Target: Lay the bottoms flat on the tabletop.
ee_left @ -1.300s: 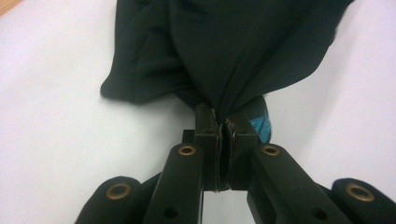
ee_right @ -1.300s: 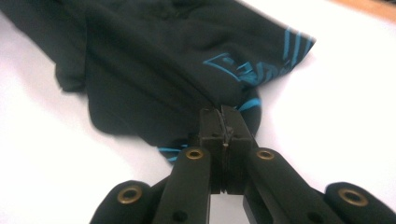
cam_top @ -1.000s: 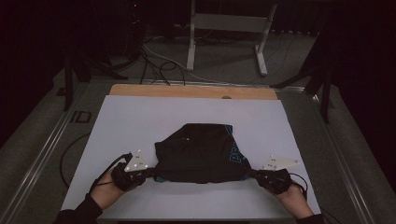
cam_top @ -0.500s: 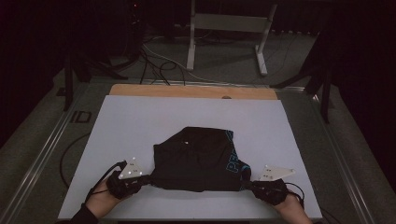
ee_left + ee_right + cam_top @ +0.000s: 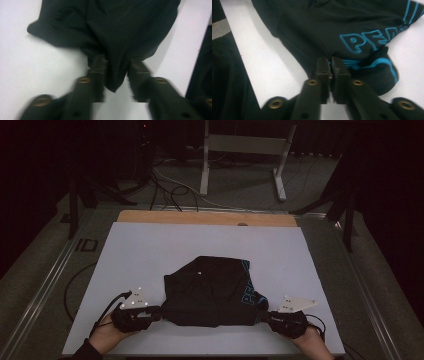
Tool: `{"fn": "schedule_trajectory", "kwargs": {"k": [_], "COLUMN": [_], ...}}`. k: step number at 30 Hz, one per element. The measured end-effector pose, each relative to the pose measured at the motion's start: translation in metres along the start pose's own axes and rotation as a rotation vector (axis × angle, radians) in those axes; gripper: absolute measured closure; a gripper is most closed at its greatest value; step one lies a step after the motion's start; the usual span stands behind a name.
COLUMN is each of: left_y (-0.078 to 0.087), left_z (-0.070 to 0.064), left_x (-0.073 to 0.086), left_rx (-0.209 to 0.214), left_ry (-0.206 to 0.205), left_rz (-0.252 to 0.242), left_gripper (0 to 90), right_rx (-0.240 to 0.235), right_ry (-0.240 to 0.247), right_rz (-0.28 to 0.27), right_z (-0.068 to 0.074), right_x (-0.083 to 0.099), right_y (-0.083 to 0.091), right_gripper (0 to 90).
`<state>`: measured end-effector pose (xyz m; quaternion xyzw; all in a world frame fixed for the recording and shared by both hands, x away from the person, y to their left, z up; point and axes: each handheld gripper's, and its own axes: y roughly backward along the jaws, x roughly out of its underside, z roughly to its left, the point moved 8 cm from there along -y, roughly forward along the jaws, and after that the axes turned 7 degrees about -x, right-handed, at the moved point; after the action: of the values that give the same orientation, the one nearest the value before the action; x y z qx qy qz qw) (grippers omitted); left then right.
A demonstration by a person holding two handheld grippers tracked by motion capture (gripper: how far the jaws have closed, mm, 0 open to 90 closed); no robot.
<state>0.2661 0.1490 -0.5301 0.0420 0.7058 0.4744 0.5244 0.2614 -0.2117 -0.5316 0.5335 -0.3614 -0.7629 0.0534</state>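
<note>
My L gripper [image 5: 116,68] jaws apart around shirt [image 5: 210,290] corner; R gripper [image 5: 330,66] clamped on shirt edge; both on table [image 5: 150,250].

Your dim high view, dark beyond the pale tabletop [image 5: 150,260]; both gripper views brighter, with motion-blurred jaws.

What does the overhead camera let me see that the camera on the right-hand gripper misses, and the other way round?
The high view takes in the white table, the left gripper, a hand and the metal stand on the floor beyond. The right gripper view shows the right gripper with its jaws pinched on the black garment, and the blue lettering up close. Both show that garment lying on the table.
</note>
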Motion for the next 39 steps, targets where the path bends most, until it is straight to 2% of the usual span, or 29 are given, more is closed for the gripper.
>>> {"fn": "schedule_trajectory", "kwargs": {"k": [1,3,5,7,10,12,14,15,17,19,23,26,28,33,35,37,39], "left_y": [0.002,0.007,0.012,0.014,0.015,0.015,0.015,0.016,0.016,0.017,0.017,0.017,0.016,0.009,0.006,0.004,-0.002], "left_z": [0.001,-0.001,-0.002,-0.004,-0.005,-0.005,-0.004,-0.003,0.0,0.002,0.008,0.012,0.014,0.031,0.037,0.041,0.049], "left_x": [-0.003,-0.007,-0.012,-0.016,-0.02,-0.023,-0.026,-0.027,-0.031,-0.033,-0.039,-0.043,-0.044,-0.049,-0.052,-0.052,-0.054], "left_rx": [-0.009,-0.007,0.006,0.018,0.028,0.041,0.039,0.053,0.05,0.044,0.034,0.014,0.006,-0.057,-0.077,-0.091,-0.12], "left_ry": [0.01,-0.002,-0.01,-0.01,-0.012,-0.013,-0.011,-0.006,0.007,0.005,0.037,0.045,0.049,0.13,0.147,0.156,0.182], "left_rz": [-0.012,-0.026,-0.039,-0.041,-0.047,-0.056,-0.066,-0.068,-0.071,-0.07,-0.077,-0.079,-0.076,-0.056,-0.056,-0.051,-0.048], "left_gripper": [60.4,47.3,37.8,28.0,21.7,19.5,12.0,8.0,3.7,1.6,1.2,1.3,1.5,2.1,2.4,2.4,2.4], "right_rx": [0.0,0.015,0.004,0.007,-0.014,-0.021,-0.039,-0.059,-0.072,-0.074,-0.082,-0.049,-0.039,-0.006,0.021,0.022,0.038], "right_ry": [0.004,-0.001,0.002,0.008,0.001,-0.002,-0.015,-0.016,-0.01,-0.007,-0.004,0.017,0.009,0.022,0.038,0.036,0.029], "right_rz": [-0.009,-0.027,-0.043,-0.046,-0.063,-0.071,-0.092,-0.096,-0.096,-0.091,-0.103,-0.12,-0.132,-0.178,-0.178,-0.187,-0.196], "right_z": [-0.001,-0.002,-0.002,-0.002,-0.002,-0.003,-0.003,-0.003,-0.004,-0.006,-0.01,-0.017,-0.019,-0.037,-0.045,-0.049,-0.059], "right_x": [-0.002,-0.007,-0.011,-0.014,-0.02,-0.021,-0.025,-0.026,-0.029,-0.031,-0.041,-0.048,-0.051,-0.065,-0.069,-0.071,-0.076], "right_y": [0.001,0.004,0.005,0.006,0.006,0.005,0.004,0.004,0.003,0.003,0.002,0.003,0.002,0.003,0.002,0.001,-0.003], "right_gripper": [77.8,68.0,56.5,50.9,39.1,35.8,24.3,19.7,13.8,12.7,10.0,10.1,10.1,10.1,10.3,10.3,10.2]}}
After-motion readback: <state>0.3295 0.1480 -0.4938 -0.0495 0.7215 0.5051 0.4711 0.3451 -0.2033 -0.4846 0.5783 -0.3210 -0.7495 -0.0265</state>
